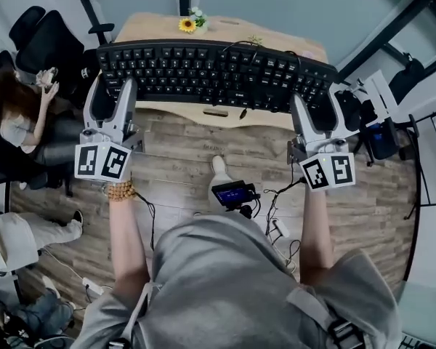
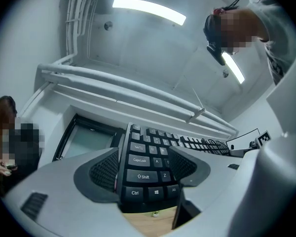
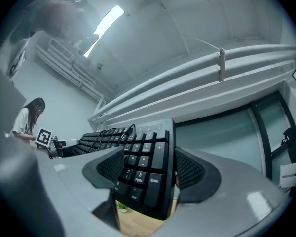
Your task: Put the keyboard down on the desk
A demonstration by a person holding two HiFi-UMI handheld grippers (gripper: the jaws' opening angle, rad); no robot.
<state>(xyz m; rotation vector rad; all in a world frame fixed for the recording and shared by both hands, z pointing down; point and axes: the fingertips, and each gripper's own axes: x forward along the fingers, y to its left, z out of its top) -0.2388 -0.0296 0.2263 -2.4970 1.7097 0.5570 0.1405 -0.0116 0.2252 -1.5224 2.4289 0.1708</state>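
A black full-size keyboard (image 1: 214,75) hangs in the air above the light wooden desk (image 1: 225,29), keys facing up toward my head. My left gripper (image 1: 110,100) is shut on its left end, where the Ctrl and Shift keys (image 2: 140,177) sit between the grey jaws. My right gripper (image 1: 314,116) is shut on the right end, with the number pad (image 3: 144,174) between its jaws. The keyboard's cable (image 1: 241,49) loops loosely over the keys. A strip of desk (image 2: 150,221) shows below the keyboard's edge in the left gripper view.
A small sunflower pot (image 1: 189,23) stands at the desk's far edge. A black office chair (image 1: 47,38) and a seated person (image 1: 18,115) are at the left. Another chair (image 1: 363,118) stands to the right. Cables and a power strip (image 1: 280,227) lie on the wooden floor.
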